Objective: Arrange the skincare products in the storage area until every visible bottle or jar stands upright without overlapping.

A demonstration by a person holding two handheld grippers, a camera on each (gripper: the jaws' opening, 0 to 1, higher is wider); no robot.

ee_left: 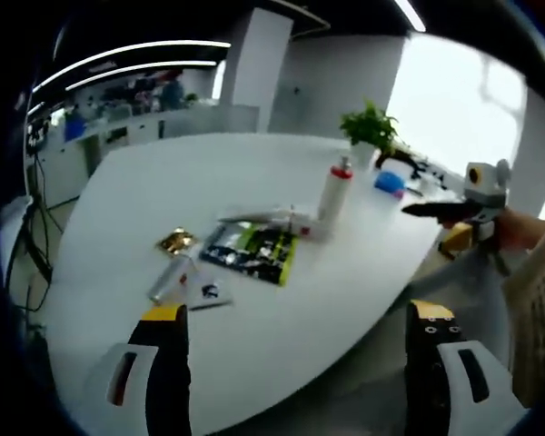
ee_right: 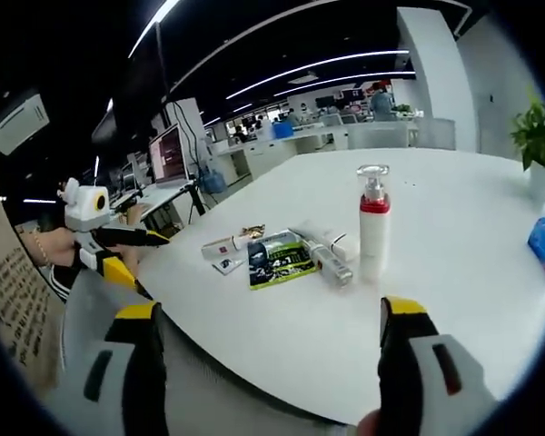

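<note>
- skincare products lie grouped near the middle of the white table [ee_left: 254, 182]; a pump bottle [ee_left: 335, 195] with a red collar stands upright at the far end of the group.
- just beside the pump bottle lies a clear tube [ee_left: 259, 216] on its side, and touching it a flat green and black sachet [ee_left: 252, 250].
- a gold packet [ee_left: 176, 241], a small tube lying down [ee_left: 168, 277] and a small white card [ee_left: 207, 292] sit near the sachet.
- left gripper [ee_left: 295, 350] hangs above the near table edge, jaws spread wide, holding nothing.
- right gripper [ee_right: 268, 350] is likewise wide open and empty, over its own table edge.
- in the right gripper view the same pump bottle [ee_right: 373, 221] is upright, the clear tube [ee_right: 325, 257] and sachet [ee_right: 280, 258] lie beside it.
- a potted plant [ee_left: 371, 132] and a blue item [ee_left: 390, 183] stand at the far table edge.
</note>
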